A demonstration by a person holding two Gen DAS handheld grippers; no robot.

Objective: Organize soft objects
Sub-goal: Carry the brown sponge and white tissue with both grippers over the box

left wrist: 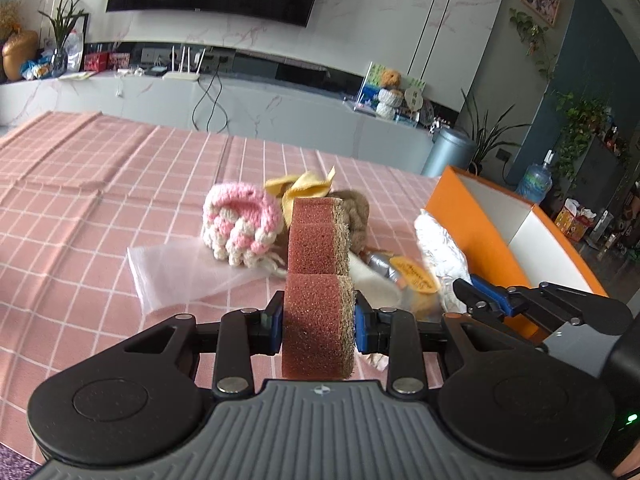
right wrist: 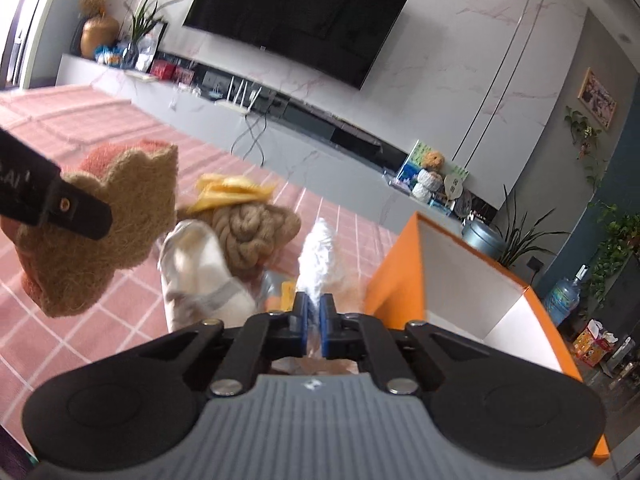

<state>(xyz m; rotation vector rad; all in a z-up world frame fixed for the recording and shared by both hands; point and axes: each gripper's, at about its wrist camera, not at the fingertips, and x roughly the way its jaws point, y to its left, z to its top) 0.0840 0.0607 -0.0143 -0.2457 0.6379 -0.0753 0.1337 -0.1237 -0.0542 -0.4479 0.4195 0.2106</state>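
My left gripper (left wrist: 318, 318) is shut on a red-brown sponge (left wrist: 318, 264) with a tan scrub side, held upright above the pink checked cloth (left wrist: 80, 200); the sponge also shows in the right wrist view (right wrist: 112, 216). My right gripper (right wrist: 315, 312) is shut on a white crinkled packet (right wrist: 320, 256), also visible in the left wrist view (left wrist: 440, 252), next to the orange box (right wrist: 400, 276). On the cloth lie a pink-and-white knitted piece (left wrist: 236, 220), a yellow cloth (left wrist: 304, 188), a tan rope knot (right wrist: 252, 236) and a white sock (right wrist: 200, 276).
The orange box (left wrist: 472, 236) with white inner dividers stands at the right of the table. A clear plastic bag (left wrist: 176, 276) lies flat left of the pile. A TV unit with a router and plants runs along the wall behind.
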